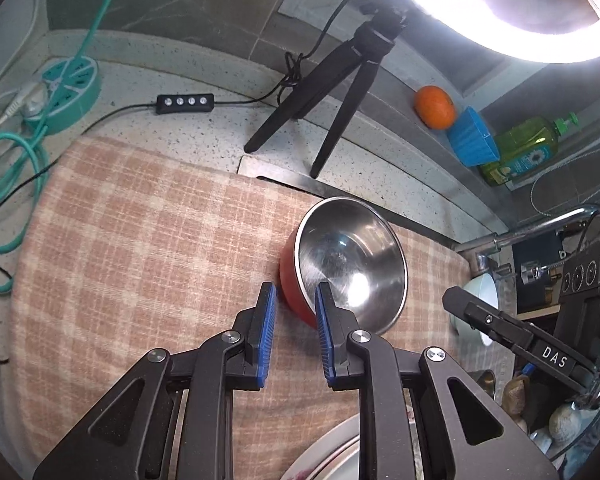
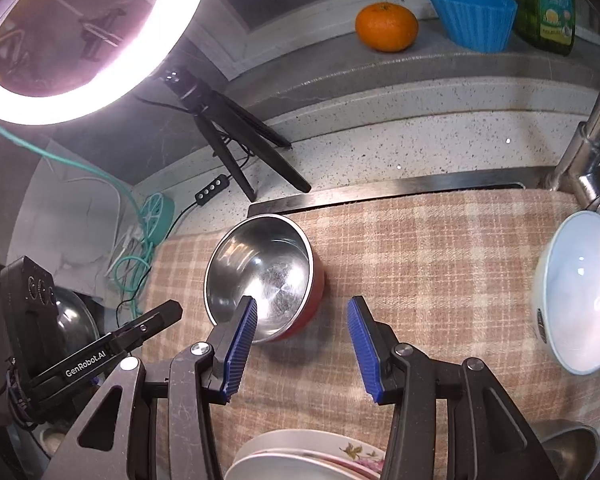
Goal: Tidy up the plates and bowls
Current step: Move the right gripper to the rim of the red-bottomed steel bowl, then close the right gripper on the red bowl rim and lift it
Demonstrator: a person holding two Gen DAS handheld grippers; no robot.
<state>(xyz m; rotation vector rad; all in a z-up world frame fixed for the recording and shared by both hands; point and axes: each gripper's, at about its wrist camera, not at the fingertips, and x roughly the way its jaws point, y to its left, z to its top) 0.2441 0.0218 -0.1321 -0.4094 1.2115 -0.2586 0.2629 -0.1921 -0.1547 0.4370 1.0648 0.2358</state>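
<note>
A steel bowl with a red outer wall (image 1: 348, 264) (image 2: 260, 276) sits tilted on the checked cloth (image 1: 140, 240). My left gripper (image 1: 294, 286) hovers at the bowl's near-left edge. Its blue pads stand a narrow gap apart with nothing pressed between them. In the right wrist view its black finger (image 2: 156, 320) ends just left of the bowl, apart from it. My right gripper (image 2: 303, 300) stands wider open over the bowl's near-right side, holding nothing. A pale white bowl (image 2: 576, 292) (image 1: 480, 292) lies on its side at the right. Stacked white plates (image 2: 300, 456) (image 1: 332, 452), one flowered, sit below the grippers.
A ring light (image 2: 80, 80) on a black tripod (image 1: 320, 92) stands behind the cloth. An orange (image 2: 386, 26), a blue cup (image 2: 472, 16) and a green soap bottle (image 1: 528, 148) are on the ledge. The faucet (image 2: 592, 136) is at the right. A teal power strip (image 1: 68, 88) and cables lie at the left.
</note>
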